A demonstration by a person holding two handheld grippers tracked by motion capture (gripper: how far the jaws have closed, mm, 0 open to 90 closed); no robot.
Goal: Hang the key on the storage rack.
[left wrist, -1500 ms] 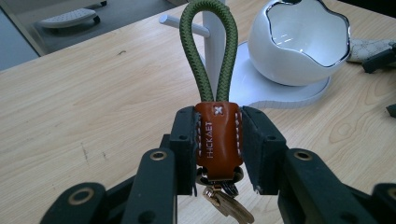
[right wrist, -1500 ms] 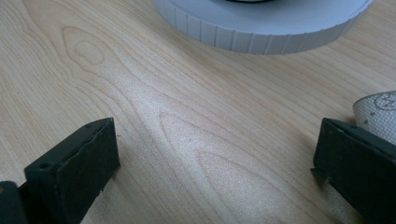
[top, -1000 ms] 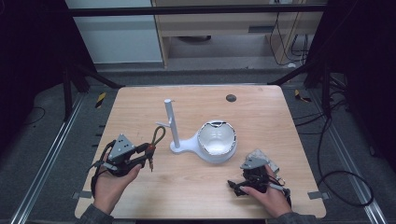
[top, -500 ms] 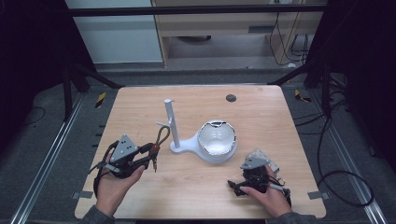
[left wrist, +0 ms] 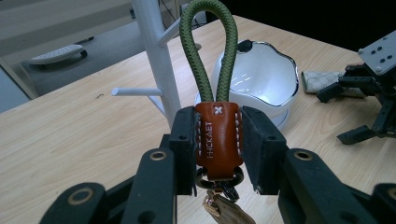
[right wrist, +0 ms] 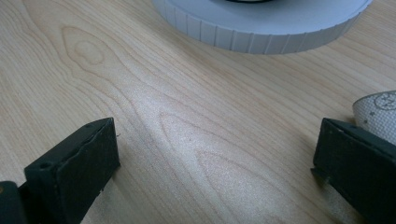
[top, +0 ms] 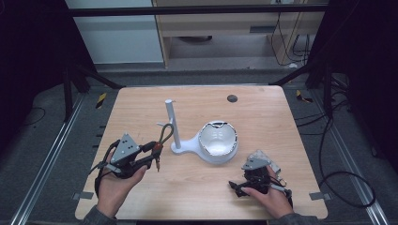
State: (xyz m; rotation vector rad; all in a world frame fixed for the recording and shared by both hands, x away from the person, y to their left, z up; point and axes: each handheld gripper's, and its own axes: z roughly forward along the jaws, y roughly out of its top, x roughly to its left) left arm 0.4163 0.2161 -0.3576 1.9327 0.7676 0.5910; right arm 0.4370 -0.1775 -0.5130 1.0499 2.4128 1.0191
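Keychain (left wrist: 217, 135) sits clamped by its leather tab in the left gripper (top: 149, 153), just beside the white stand (top: 171, 123), not yet hung on a peg; right gripper (right wrist: 215, 168) rests wide and empty.

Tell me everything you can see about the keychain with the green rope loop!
The keychain has a thick green braided cord bent into a loop that stands upright. Its two ends go into an orange-brown leather sleeve with white stitching, a small stitched cross and stamped letters. A dark metal ring hangs below the sleeve, with a tan tag under it. The left gripper is shut on the leather sleeve, one black pad on each side, holding it above the wooden table, close to the white stand with pegs.
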